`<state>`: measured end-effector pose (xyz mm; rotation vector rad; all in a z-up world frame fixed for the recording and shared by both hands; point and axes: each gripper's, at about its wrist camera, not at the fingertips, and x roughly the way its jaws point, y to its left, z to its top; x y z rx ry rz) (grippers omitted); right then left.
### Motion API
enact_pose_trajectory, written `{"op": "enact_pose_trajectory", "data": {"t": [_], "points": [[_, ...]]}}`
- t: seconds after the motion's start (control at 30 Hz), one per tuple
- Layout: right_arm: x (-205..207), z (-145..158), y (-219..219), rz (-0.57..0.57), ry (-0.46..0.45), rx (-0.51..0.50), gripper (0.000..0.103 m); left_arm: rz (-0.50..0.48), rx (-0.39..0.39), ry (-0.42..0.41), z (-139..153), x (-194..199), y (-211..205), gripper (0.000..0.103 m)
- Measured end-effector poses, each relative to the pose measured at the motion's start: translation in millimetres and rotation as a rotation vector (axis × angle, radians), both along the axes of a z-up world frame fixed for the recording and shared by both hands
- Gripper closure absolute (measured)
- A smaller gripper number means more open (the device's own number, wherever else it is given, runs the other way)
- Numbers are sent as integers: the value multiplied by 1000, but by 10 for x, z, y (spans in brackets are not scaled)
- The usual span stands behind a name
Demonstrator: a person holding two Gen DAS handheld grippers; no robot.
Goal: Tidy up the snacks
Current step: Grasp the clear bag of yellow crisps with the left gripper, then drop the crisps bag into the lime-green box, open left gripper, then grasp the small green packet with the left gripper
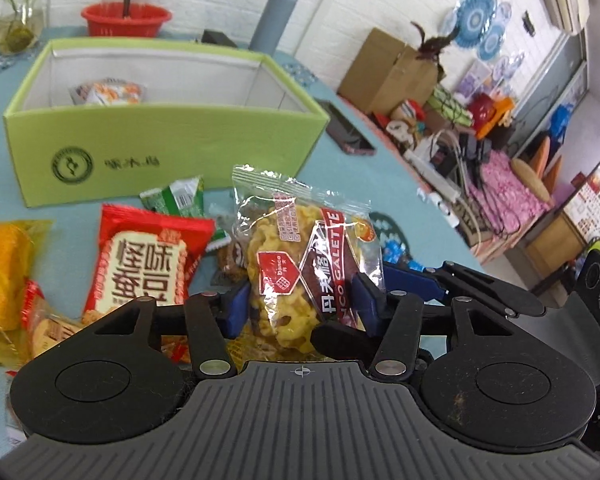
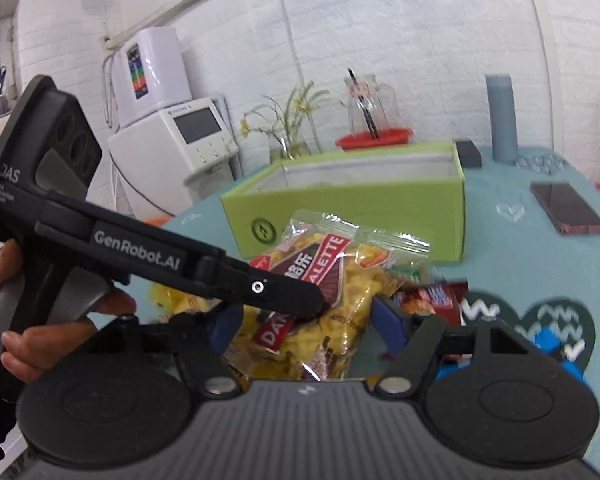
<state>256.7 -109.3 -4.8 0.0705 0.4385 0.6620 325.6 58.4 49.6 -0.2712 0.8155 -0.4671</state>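
Observation:
My left gripper [image 1: 302, 306] is shut on a clear galette packet [image 1: 296, 256] with yellow crisps and holds it upright above the table. The same packet shows in the right wrist view [image 2: 340, 280], sitting between the blue pads of my right gripper [image 2: 306, 326], whose jaws stand wide apart beside it. The left gripper's arm [image 2: 188, 264] crosses in front. A green box [image 1: 100, 152] stands behind, also in the right wrist view [image 2: 380, 208], with one snack packet [image 1: 108, 94] inside.
On the teal tablecloth [image 1: 360, 184] lie a red snack bag [image 1: 144, 260], a yellow packet [image 1: 4, 272] and a green packet [image 1: 176, 200]. A phone [image 1: 348, 128], a grey cylinder [image 1: 274, 18] and a red basin [image 1: 126, 20] stand beyond the box.

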Motion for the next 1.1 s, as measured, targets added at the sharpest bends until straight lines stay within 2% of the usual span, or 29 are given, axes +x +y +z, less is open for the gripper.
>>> {"op": "enact_pose_trajectory", "data": {"t": [0.07, 0.2, 0.3, 0.37, 0.47, 0.6, 0.67, 0.7, 0.73, 0.8, 0.97, 1.1], "points": [[101, 95, 117, 21, -45, -22, 22, 14, 11, -43, 124, 60, 39, 68], [496, 330, 346, 26, -131, -90, 22, 44, 33, -105, 364, 486, 129, 69], [927, 533, 459, 27, -159, -121, 22, 53, 21, -127, 505, 936, 218, 69], [1244, 616, 533, 33, -142, -139, 22, 63, 23, -133, 539, 1236, 272, 69], [1672, 594, 645, 40, -96, -168, 23, 82, 28, -106, 463, 1680, 346, 69], [2107, 331, 716, 43, -10, -200, 24, 96, 45, -21, 133, 2068, 371, 70], [2206, 195, 752, 48, 28, -217, 23, 97, 71, -4, -24, 2137, 366, 61], [2223, 152, 766, 50, 30, -227, 22, 102, 86, -5, -76, 2150, 366, 56], [2200, 149, 783, 46, 6, -243, 18, 108, 96, -10, -98, 2151, 370, 45], [2146, 206, 737, 36, -4, -232, 10, 127, 92, -22, -75, 2105, 402, 41], [1650, 479, 492, 16, -86, -167, 9, 163, 68, -137, 302, 1659, 500, 31], [985, 506, 242, 20, -101, -108, 9, 168, 27, -219, 557, 1063, 544, 24]]}}
